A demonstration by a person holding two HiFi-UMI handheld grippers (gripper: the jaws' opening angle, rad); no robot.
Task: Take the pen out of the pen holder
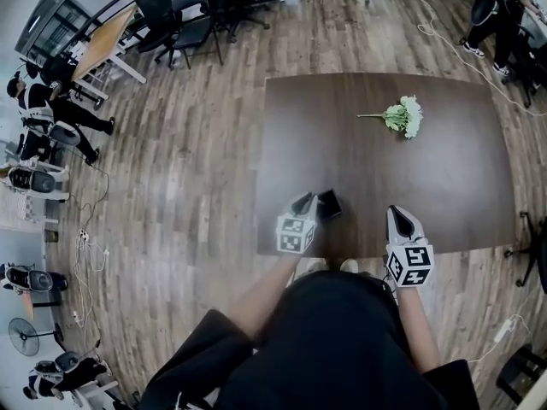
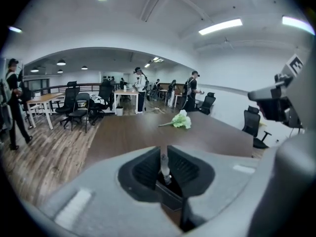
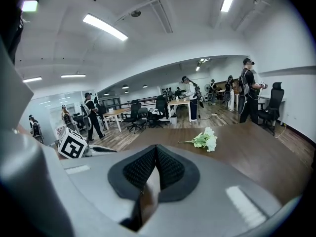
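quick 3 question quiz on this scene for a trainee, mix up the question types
1. True or false: the left tool is shut on the pen.
2. What lies on the table, far from the person? A. flowers B. a mug C. a laptop
3. Fill in: the right tool has its jaws ___, with nothing between them.

Key: 1 true; 2 A; 3 shut
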